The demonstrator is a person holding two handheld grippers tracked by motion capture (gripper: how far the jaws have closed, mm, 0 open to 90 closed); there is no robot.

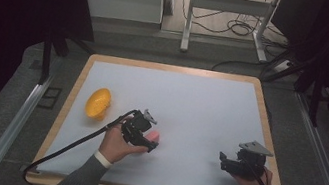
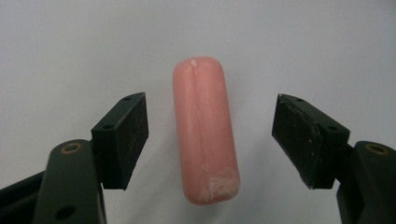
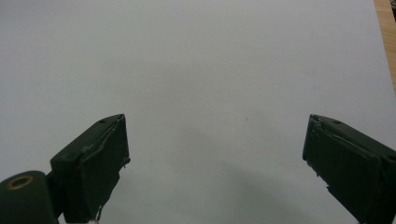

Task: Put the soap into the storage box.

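Observation:
A pink sausage-shaped piece (image 2: pixel 205 135) lies on the white sheet, lengthwise between the jaws of my left gripper (image 2: pixel 210 140). Both jaws stand open, each with a clear gap to the piece. From above, the same pink piece (image 1: pixel 153 136) peeks out beside my left gripper (image 1: pixel 145 137), held in a hand at the table's middle left. My right gripper (image 1: pixel 224 162) rests at the front right, open, jaws pointing left. Its own view has its jaws (image 3: pixel 215 168) wide apart over bare white sheet, nothing between them.
An orange-yellow bowl-like object (image 1: pixel 98 103) sits at the left of the white sheet (image 1: pixel 191 102). The wooden table edge (image 1: pixel 265 114) frames the sheet. A black cable (image 1: pixel 72 145) trails from the left gripper toward the front left corner.

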